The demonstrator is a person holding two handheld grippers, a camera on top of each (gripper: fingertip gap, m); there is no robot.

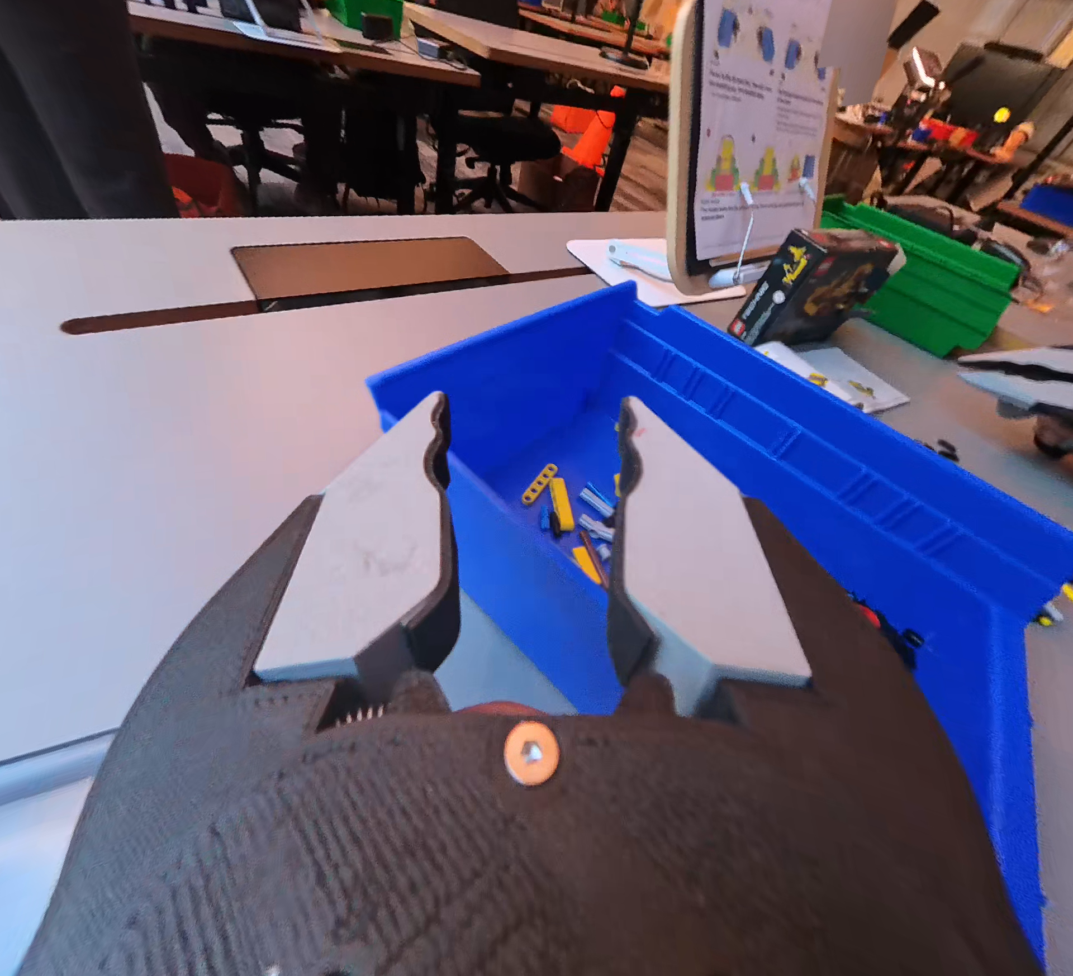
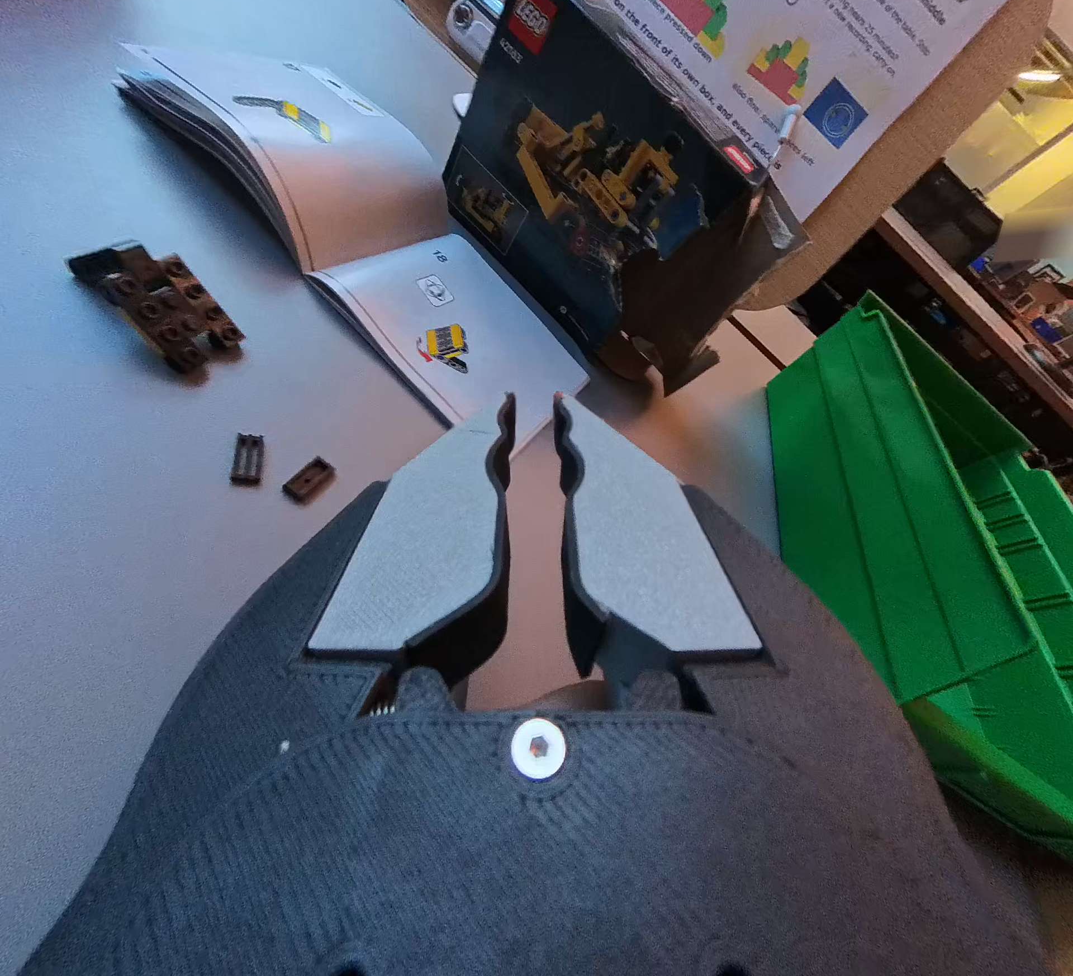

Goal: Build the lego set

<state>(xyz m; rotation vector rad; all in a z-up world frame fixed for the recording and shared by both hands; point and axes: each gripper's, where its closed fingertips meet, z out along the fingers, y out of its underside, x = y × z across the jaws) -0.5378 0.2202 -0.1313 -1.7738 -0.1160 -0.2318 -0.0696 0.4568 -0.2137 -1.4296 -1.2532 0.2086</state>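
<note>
Left wrist view: hovering over blue bin (image 1: 755, 426) on desk (image 1: 174, 455), left hand-held gripper (image 1: 531, 414) spread, empty. Loose pieces (image 1: 572, 513) inside looking light, stiff, slippery; pinching flat sides advisable. Right hand-held gripper (image 2: 533, 408) narrowly parted, empty, near dark assembly (image 2: 157, 304).

Both views are evenly lit from overhead, with a pinkish sheen thrown on the worktop (image 1: 174, 426). Straight lines are bowed toward the edges by wide-angle distortion. Motion blur is seen on the near body of each hand-held gripper and the blue bin (image 1: 755, 455). Shadows are soft; the far room is overexposed.
</note>
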